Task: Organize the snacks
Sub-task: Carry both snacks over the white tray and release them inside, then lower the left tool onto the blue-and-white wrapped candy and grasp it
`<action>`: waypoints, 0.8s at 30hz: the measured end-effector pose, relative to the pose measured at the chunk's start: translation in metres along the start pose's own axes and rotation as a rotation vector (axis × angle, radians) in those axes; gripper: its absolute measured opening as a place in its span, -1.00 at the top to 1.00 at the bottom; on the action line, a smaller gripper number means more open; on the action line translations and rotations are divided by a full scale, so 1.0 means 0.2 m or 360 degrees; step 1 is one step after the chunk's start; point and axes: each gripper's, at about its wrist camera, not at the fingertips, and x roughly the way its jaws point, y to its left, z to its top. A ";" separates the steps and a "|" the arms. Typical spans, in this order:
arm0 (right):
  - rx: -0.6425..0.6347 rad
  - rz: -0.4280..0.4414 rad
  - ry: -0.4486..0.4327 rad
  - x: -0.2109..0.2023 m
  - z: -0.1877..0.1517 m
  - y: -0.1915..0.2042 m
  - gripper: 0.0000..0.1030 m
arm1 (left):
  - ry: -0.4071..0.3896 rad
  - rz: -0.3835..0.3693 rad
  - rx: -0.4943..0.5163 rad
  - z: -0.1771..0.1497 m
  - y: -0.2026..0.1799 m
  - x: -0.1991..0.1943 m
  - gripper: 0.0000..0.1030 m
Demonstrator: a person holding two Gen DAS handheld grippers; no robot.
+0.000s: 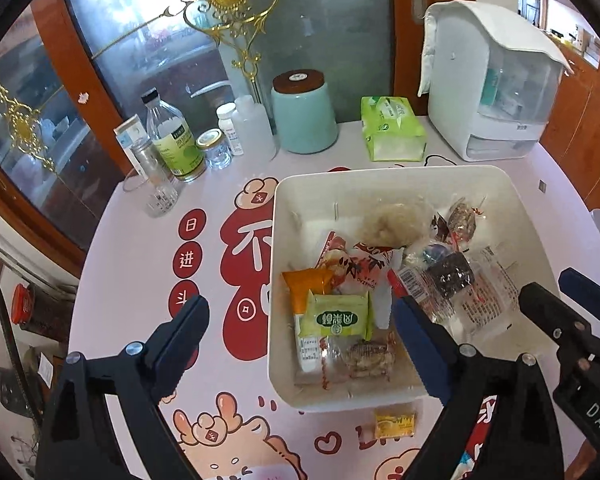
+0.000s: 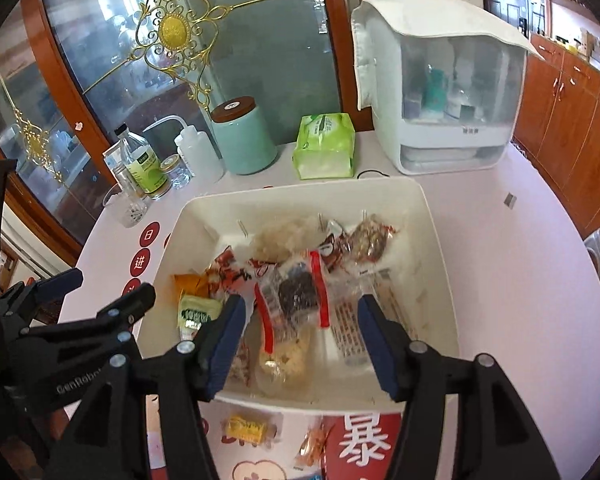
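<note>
Right wrist | white bin (image 2: 436, 240): 1 | loose wrapped snacks (image 2: 244, 428) outside: 2

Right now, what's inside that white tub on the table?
The white tub holds a heap of wrapped snacks: a green packet, an orange packet and a clear pack with a dark cake. Whatever lies beneath the heap is covered.

My two fisheye views are bright with soft daylight, bent and black-cornered at the edges, with glare on the glass door (image 1: 148, 64) and slight blur inside the white bin (image 2: 440, 240).
</note>
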 end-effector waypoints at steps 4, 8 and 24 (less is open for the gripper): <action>0.0047 -0.0013 -0.0043 -0.08 -0.06 -0.03 -0.15 | -0.0051 -0.0018 0.0012 -0.08 -0.01 -0.08 -0.81; 0.0112 -0.0035 -0.0083 -0.16 -0.15 -0.09 -0.14 | -0.0090 -0.0057 0.0000 -0.15 -0.03 -0.16 -0.81; 0.0061 -0.0193 -0.0085 -0.35 -0.59 -0.13 -0.14 | -0.0148 -0.0162 0.0068 -0.49 -0.14 -0.32 -0.81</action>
